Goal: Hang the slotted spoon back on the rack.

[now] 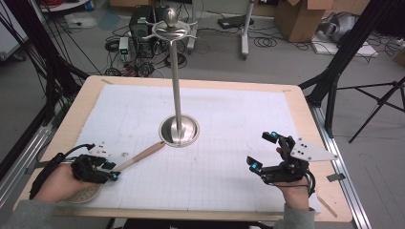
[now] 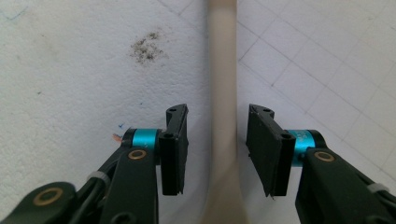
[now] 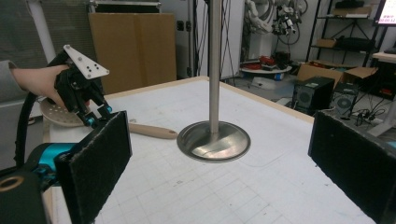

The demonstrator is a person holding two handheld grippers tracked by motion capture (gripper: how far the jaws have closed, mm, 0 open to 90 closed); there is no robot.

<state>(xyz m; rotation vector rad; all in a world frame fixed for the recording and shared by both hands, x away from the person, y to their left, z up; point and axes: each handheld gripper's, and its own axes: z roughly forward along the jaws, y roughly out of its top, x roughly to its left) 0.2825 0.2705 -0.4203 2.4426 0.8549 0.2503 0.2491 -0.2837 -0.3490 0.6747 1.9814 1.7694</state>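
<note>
The table [image 1: 305, 114] is seen from above and from the person's side in the high view, which faces forward and down, with the room's floor taken in beyond the far edge. The left gripper view is set very close over the white mat [image 2: 70, 70], looking down along a wooden handle [image 2: 223, 93]. The right gripper view is held low near the right edge, facing level across the table toward the left gripper [image 3: 95, 116]. The metal stand [image 1: 178, 130] at the centre is shared by the high view and the right gripper view; the handle is shared by all three.
</note>
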